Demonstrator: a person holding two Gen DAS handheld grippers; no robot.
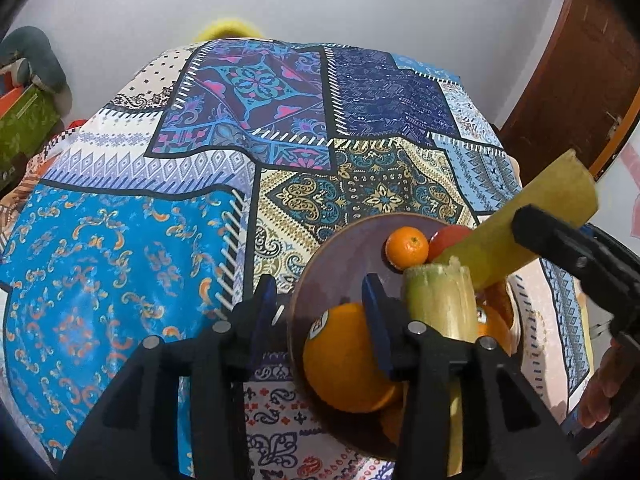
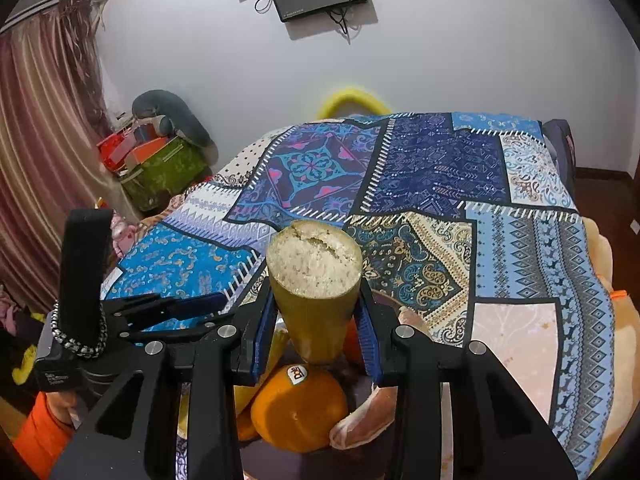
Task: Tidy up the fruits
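Note:
A dark round plate [image 1: 344,248] on the patterned cloth holds a small mandarin [image 1: 407,247], a red fruit [image 1: 450,236], a big stickered orange [image 1: 344,360] and an upright piece of sugarcane [image 1: 440,304]. My left gripper [image 1: 320,312] is open at the plate's left rim, its right finger over the big orange. My right gripper [image 2: 316,332] is shut on a second yellow-green sugarcane piece [image 2: 316,280], held above the plate and the orange [image 2: 298,408]; in the left wrist view this cane [image 1: 520,220] slants over the plate.
The patchwork cloth [image 1: 160,200] covers a bed or table that ends at a white wall. A green box [image 2: 164,172] with clutter stands at the far left by a curtain. A wooden door [image 1: 580,80] is at the right. Peel [image 2: 368,416] lies by the orange.

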